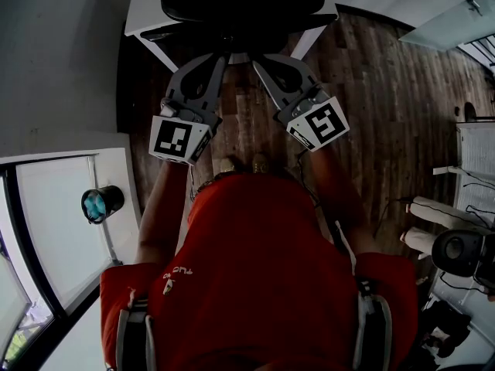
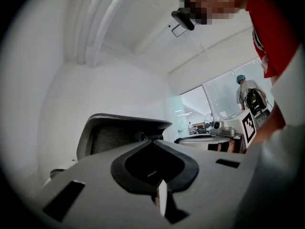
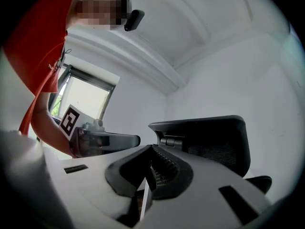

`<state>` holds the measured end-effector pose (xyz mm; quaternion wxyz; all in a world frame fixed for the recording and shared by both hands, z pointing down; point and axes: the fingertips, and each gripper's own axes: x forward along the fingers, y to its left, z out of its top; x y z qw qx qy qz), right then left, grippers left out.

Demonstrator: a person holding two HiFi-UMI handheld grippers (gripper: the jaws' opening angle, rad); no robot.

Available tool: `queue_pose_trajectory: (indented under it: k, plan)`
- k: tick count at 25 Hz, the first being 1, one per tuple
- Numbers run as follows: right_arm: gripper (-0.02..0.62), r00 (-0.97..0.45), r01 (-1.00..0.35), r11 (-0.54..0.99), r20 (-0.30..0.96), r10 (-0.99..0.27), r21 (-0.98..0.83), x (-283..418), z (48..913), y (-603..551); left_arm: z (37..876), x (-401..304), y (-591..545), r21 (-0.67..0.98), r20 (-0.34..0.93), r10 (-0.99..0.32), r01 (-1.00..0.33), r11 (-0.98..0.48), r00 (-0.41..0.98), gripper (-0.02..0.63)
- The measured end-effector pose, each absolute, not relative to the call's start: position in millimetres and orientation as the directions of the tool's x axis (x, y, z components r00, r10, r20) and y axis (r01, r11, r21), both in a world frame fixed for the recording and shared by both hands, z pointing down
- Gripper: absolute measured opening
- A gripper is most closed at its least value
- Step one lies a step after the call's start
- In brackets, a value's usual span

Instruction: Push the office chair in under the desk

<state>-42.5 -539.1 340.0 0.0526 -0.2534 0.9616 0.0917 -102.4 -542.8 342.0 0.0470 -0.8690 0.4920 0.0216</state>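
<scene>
left hand-held gripper [image 1: 222, 57], right hand-held gripper [image 1: 258, 61] sit just behind office chair [image 1: 240, 5].

Dark wood-plank floor [image 1: 387, 91] runs across the room. A plain pale wall [image 1: 54, 52] stands at left, with a black-framed window [image 1: 54, 222] admitting daylight. White ceiling [image 3: 205, 13] overhead.

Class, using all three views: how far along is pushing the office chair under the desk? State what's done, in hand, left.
Done: the office chair already stands with its backrest at the desk edge. In hand: the left gripper and right gripper, both shut and empty, point at the backrest; contact is unclear. Left: any last push; the seat's depth under the desk is hidden.
</scene>
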Motion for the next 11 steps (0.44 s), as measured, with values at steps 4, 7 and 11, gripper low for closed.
queue_pose_trajectory:
  k: [4,7,11]
  plan:
    - [0.025,-0.866,-0.497,0.854,-0.145,-0.478,0.154,-41.0,341.1,-538.7,344.1,-101.4,-543.3,-0.057,-0.079,-0.854,-0.858,-0.511,0.514,0.009]
    - [0.025,-0.864,-0.500,0.852,-0.145,-0.481,0.152,-38.4,340.9,-539.8,344.2,-99.3,-543.6,-0.056,-0.080,-0.853,-0.856,-0.513,0.516,0.009]
    - [0.025,-0.862,-0.504,0.850,-0.147,-0.485,0.151,-35.4,340.0,-541.3,344.0,-98.6,-544.1,-0.056,-0.076,-0.854,-0.857,-0.512,0.515,0.009]
